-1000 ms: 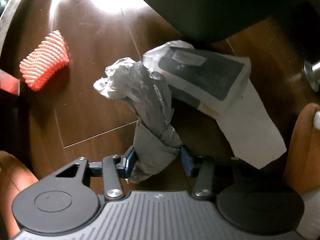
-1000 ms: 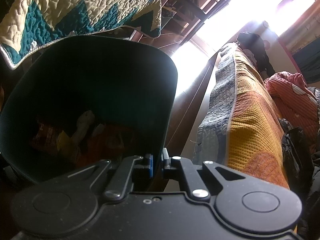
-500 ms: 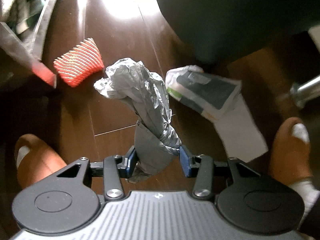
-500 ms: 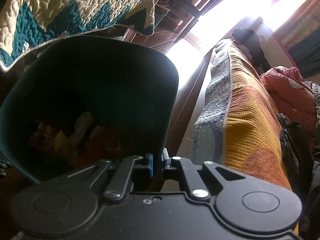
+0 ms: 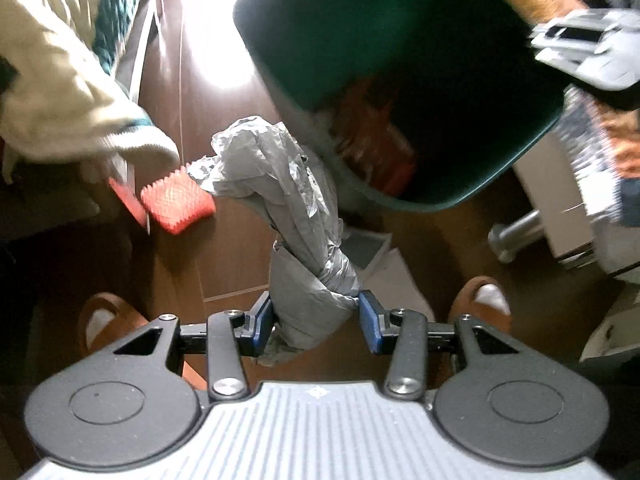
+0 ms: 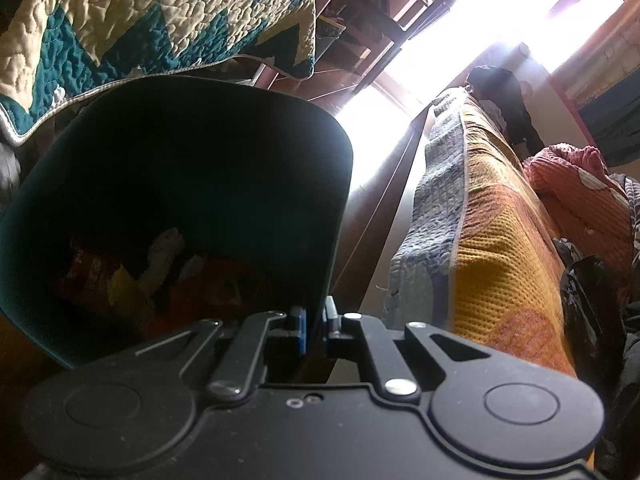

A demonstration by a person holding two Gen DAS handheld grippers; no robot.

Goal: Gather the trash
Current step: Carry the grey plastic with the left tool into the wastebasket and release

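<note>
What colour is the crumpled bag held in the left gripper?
Grey; the crumpled bag shows best in the left wrist view.

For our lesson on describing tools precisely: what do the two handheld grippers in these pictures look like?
The left gripper has matt black linkage arms with silver pivot screws, blue pads on its jaws, two round black discs at the sides and a ribbed grey body. The right gripper has the same black linkage, silver screws and round discs, with blue visible on one pad.
</note>
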